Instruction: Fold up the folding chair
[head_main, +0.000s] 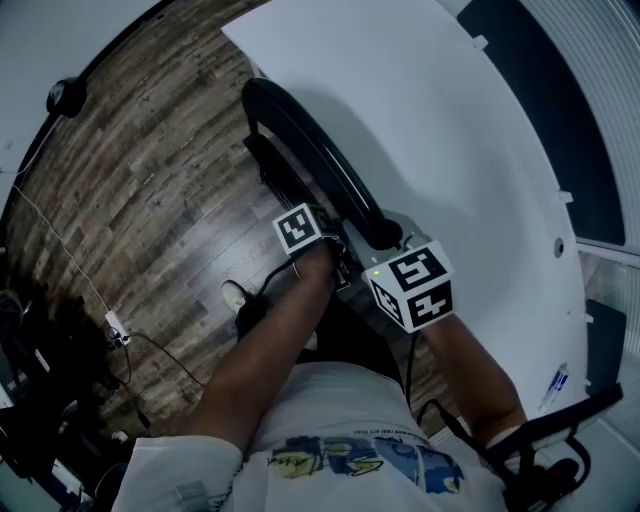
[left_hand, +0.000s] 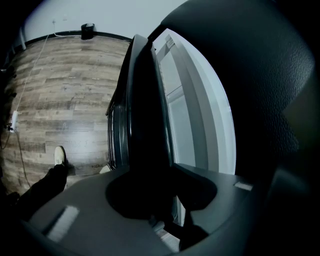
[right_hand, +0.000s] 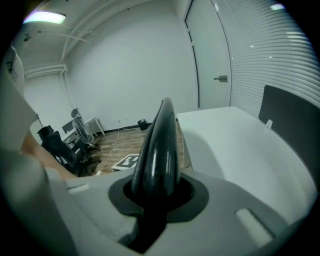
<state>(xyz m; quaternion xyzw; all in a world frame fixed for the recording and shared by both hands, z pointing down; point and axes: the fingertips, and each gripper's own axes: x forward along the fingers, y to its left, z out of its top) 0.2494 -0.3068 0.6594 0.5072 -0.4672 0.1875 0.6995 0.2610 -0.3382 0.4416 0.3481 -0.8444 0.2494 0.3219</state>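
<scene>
The black folding chair (head_main: 318, 152) stands folded flat, seen edge-on from above, between the wooden floor and the white table (head_main: 470, 140). My left gripper (head_main: 338, 252) is shut on the chair's near end from the left; in the left gripper view its jaws (left_hand: 155, 200) clamp the dark frame (left_hand: 142, 115). My right gripper (head_main: 384, 242) grips the same end from the right. In the right gripper view the glossy black chair edge (right_hand: 159, 150) rises straight out of the closed right gripper (right_hand: 157, 200). The fingertips are hidden behind the chair in the head view.
A cable and a power strip (head_main: 116, 326) lie on the floor at left, near dark office chairs (head_main: 40, 400). The person's shoe (head_main: 234, 296) is below the chair. Another black chair frame (head_main: 560, 440) stands at bottom right. A door (right_hand: 212, 60) is behind the table.
</scene>
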